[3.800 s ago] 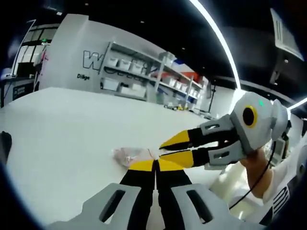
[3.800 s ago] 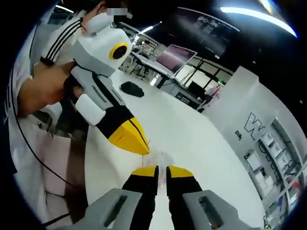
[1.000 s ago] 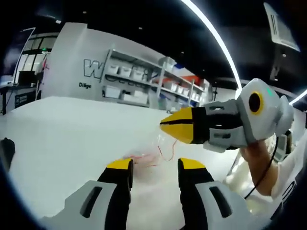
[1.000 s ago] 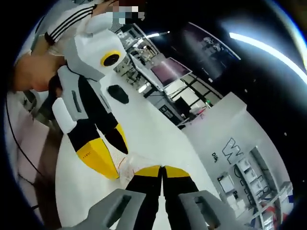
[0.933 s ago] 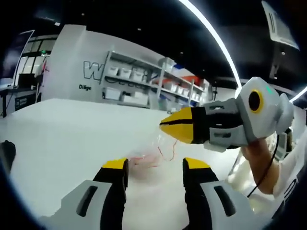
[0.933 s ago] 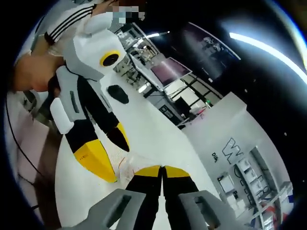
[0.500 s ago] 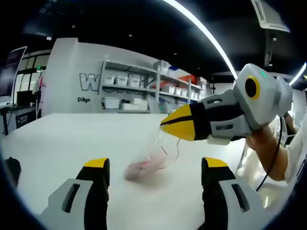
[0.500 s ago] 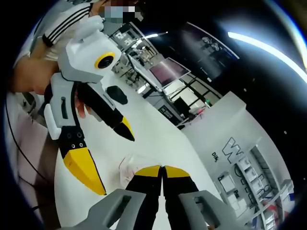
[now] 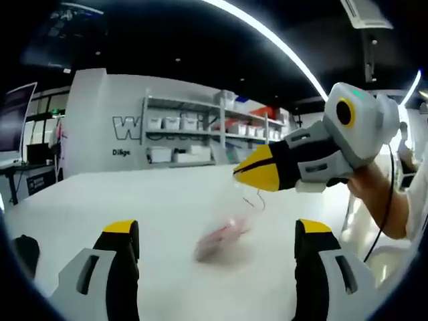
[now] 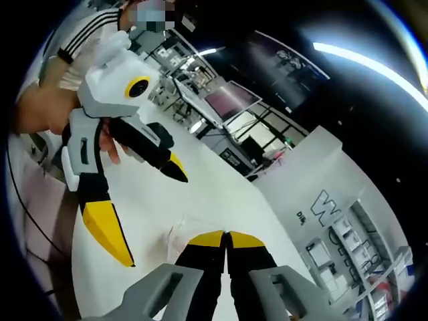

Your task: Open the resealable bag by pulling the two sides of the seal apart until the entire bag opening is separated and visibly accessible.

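We see the left gripper (image 9: 212, 231) with fingers wide apart, nothing between them; the right gripper (image 10: 227, 235) pinches the clear resealable bag (image 9: 224, 235) by its top edge, bag dangling below its fingertips over the white table (image 9: 100, 200)

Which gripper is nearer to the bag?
Right. The right gripper is shut on the bag, which hangs from its tip; the left gripper is open, apart from it.

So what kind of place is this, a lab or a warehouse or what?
Probably a lab or tech workshop: storage shelves lined with bins against a lettered white wall, monitors on desks, and a large white table.
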`<state>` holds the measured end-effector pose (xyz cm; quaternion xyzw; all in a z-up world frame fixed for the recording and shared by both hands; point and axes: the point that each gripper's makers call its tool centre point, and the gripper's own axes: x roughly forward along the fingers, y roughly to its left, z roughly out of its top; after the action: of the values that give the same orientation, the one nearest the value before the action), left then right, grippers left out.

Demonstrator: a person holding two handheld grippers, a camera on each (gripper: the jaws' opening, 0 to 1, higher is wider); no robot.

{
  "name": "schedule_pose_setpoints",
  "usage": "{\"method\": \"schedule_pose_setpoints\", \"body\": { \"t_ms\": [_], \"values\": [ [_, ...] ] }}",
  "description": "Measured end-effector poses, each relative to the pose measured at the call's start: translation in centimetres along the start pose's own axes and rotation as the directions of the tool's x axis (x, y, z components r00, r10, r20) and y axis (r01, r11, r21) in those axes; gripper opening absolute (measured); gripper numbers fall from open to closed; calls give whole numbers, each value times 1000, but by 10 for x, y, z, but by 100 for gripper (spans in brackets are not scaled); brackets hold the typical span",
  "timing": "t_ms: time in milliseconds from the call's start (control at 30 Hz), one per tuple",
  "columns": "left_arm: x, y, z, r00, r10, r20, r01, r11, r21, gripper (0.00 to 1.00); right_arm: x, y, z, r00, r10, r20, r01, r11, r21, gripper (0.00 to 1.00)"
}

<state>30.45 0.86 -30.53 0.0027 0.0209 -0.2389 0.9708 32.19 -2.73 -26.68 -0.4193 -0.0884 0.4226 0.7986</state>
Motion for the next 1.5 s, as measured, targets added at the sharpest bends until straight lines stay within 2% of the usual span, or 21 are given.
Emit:
{"method": "schedule_pose_setpoints", "body": {
  "t_ms": [400, 800, 1233, 1500],
  "values": [
    [0, 0, -2, 1000, -6, -12, 6, 1000, -18, 95, 6, -12, 0, 1000, -6, 1, 6, 1000, -7, 0],
    [1, 1, -5, 1000, -6, -28, 5, 1000, -29, 94, 21, -39, -12, 999, -30, -19, 30, 999, 12, 0],
    [0, 0, -5, 999, -12, -32, 11, 999, -36, 93, 33, -52, -25, 998, -39, -40, 41, 999, 27, 0],
    [0, 0, -7, 999, -14, -39, 12, 999, -40, 93, 44, -73, -36, 996, -62, -67, 65, 997, 43, 0]
  ]
}}
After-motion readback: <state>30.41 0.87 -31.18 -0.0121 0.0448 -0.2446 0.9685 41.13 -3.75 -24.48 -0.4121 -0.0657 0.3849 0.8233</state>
